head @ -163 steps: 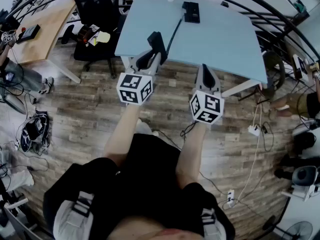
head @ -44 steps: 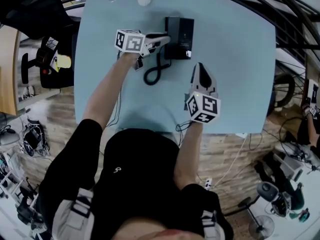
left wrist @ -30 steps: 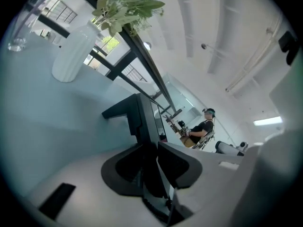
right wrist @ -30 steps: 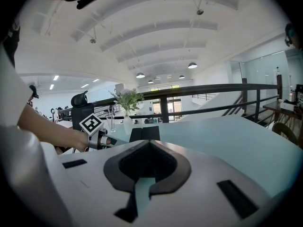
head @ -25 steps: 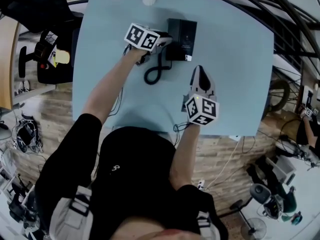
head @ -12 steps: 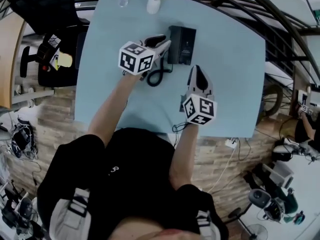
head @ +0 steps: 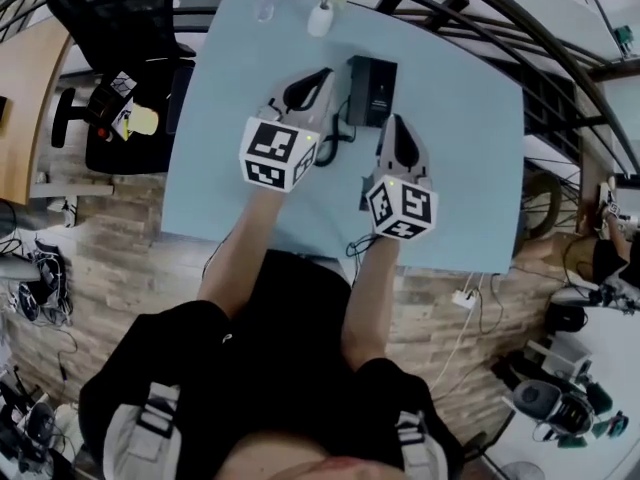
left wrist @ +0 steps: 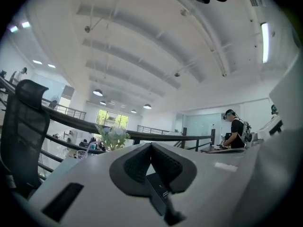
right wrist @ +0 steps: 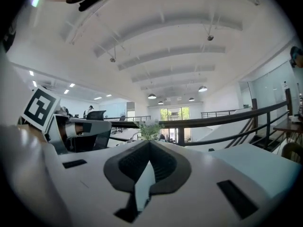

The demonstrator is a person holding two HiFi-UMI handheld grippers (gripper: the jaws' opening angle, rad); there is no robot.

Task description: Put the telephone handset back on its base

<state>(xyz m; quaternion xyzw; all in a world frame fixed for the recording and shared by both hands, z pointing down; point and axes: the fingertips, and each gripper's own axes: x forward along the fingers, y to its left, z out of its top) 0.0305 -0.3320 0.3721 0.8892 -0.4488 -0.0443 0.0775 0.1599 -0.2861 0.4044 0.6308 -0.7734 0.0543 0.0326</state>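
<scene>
The black handset (head: 358,88) lies on its base (head: 382,92), along the base's left side. The two read as one dark block, and the seam between them is hard to make out from above. The telephone sits near the far edge of the light-blue bench (head: 470,168), about midway along it. Its coiled cord (head: 336,134) loops off the near left corner of the base and runs across the bench towards the near edge.

The left tool (head: 320,75) is held over the bench just left of the telephone, apart from the handset. Its jaws have just closed: in the left gripper view the tips meet and no thing sits between the pads. The right tool (head: 398,121) is over the bench on the near side of the base, a little to its right. Its jaws are also together and hold nothing, with only the pale bench showing through the slit below the tips. Both tools point level, away from the person.

A small white vase (head: 320,19) with green leaves stands at the far edge, left of the telephone, and a clear glass (head: 265,11) stands further left along that edge. A black office chair (head: 120,13) stands on the wooden floor (head: 110,258) off the far left corner
</scene>
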